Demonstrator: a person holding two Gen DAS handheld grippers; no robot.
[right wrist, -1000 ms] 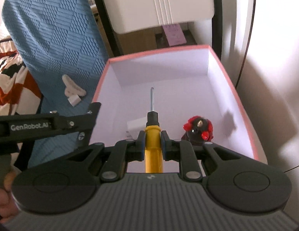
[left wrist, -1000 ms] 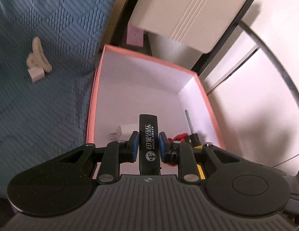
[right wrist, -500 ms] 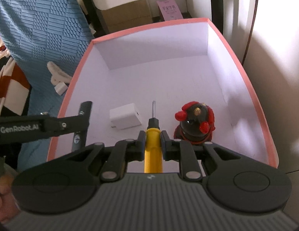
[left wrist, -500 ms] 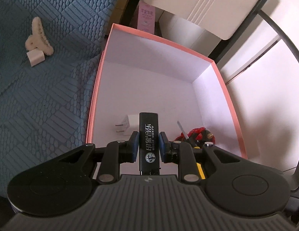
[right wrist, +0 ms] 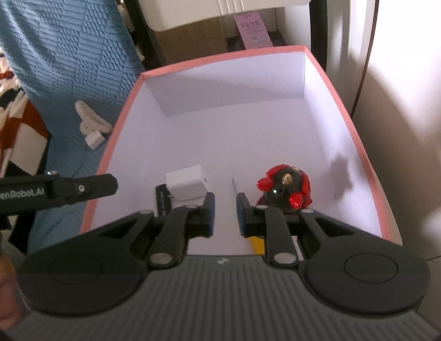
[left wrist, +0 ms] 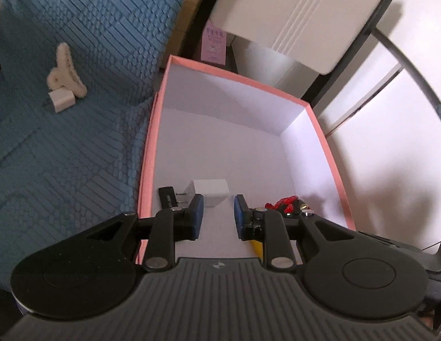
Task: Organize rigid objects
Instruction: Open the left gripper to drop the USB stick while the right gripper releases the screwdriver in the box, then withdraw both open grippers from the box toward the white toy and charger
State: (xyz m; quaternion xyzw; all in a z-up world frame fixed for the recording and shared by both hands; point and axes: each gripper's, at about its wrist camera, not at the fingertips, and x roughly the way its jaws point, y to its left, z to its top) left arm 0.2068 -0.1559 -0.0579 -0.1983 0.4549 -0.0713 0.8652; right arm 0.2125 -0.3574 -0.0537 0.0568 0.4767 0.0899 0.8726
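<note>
Both hand-held grippers gape empty; screwdriver mostly hidden behind right finger.

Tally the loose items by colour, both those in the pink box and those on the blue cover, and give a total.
White: 2, the charger plug in the box and the small block on the blue cover
Cream: 1, hair claw
Black: 1, flat stick
Yellow-handled: 1, screwdriver
Red and black: 1, toy
Total: 6

Bright daylight from the right, soft shadows, fisheye-warped, blurred edges.
</note>
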